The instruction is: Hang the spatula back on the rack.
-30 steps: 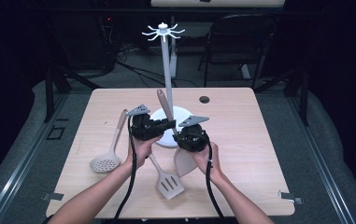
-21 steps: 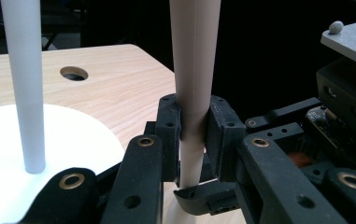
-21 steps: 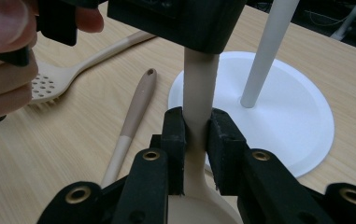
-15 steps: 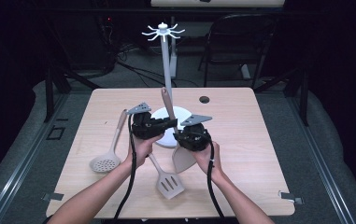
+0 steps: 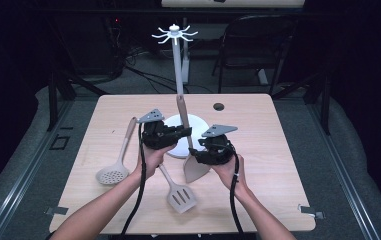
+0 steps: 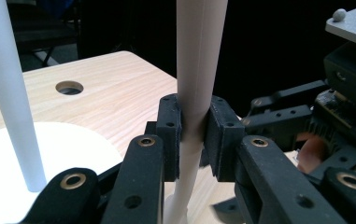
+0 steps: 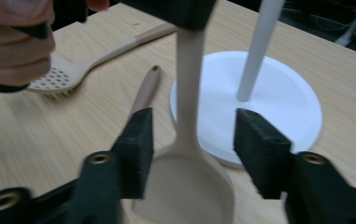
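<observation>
spoon (image 5: 190, 150) stands nearly upright over the table (image 5: 278, 150), bowl down by the near edge of the white stand base (image 5: 198, 125), handle rising in front of the pole (image 5: 178, 75). left gripper (image 5: 180, 134) has its pads (image 6: 171, 135) clamped narrow on the handle, holding it. right gripper (image 5: 198, 157) sits low at the bowl; its jaws have just been opening and now stand apart on either side of the neck, pads (image 7: 138, 140) clear of it, the bowl (image 7: 185, 191) between them. on the table to the left lie a skimmer (image 5: 113, 172) and a slotted turner (image 5: 178, 192), near each other, apart from the spoon.
</observation>
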`<control>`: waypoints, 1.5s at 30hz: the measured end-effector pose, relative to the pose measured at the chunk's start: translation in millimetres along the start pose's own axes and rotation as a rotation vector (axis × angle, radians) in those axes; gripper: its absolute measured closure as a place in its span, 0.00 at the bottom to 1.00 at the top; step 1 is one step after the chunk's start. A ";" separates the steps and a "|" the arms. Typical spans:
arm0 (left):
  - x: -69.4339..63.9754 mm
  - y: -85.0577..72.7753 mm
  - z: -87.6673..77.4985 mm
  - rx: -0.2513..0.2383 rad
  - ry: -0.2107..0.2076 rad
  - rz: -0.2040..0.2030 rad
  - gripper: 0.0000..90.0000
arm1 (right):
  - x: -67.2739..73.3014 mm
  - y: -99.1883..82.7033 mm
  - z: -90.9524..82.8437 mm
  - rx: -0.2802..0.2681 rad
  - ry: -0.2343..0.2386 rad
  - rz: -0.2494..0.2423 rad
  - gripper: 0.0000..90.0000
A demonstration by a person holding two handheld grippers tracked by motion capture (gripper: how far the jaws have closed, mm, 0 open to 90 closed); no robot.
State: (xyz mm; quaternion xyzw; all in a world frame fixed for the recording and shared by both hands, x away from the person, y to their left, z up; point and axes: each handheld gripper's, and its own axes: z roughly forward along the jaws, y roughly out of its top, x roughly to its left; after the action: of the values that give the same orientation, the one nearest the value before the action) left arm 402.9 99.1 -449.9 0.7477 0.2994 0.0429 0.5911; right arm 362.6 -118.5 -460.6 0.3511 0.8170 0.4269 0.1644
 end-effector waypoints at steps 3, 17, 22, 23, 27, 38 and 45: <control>-0.7 4.2 -0.3 -0.001 0.003 0.018 0.86 | -6.7 -7.1 -7.7 0.004 -0.011 0.017 0.38; 2.6 19.9 2.3 0.012 -0.018 0.060 0.86 | -27.6 -35.8 -16.1 0.128 -0.047 0.012 0.01; 5.1 25.2 1.4 0.013 -0.028 0.068 0.86 | -30.3 -41.8 -16.7 0.149 -0.052 0.011 0.00; 5.5 26.2 1.6 0.010 -0.029 0.068 0.86 | -32.0 -41.7 -16.2 0.156 -0.058 0.009 0.00; 7.8 31.2 0.0 0.012 -0.032 0.079 0.86 | -34.9 -42.6 -14.6 0.169 -0.057 0.014 0.00; 13.5 42.7 -0.3 0.033 -0.040 0.118 0.86 | -41.6 -42.7 -9.5 0.192 -0.064 0.029 0.00; 16.4 49.9 -1.9 0.036 -0.056 0.146 0.86 | -41.7 -42.4 -9.3 0.201 -0.062 0.017 0.00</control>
State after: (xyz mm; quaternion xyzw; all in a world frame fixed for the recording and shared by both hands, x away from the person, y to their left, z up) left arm 435.3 102.8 -408.7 0.7789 0.2281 0.0597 0.5812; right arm 368.1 -170.2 -491.0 0.3856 0.8474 0.3329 0.1498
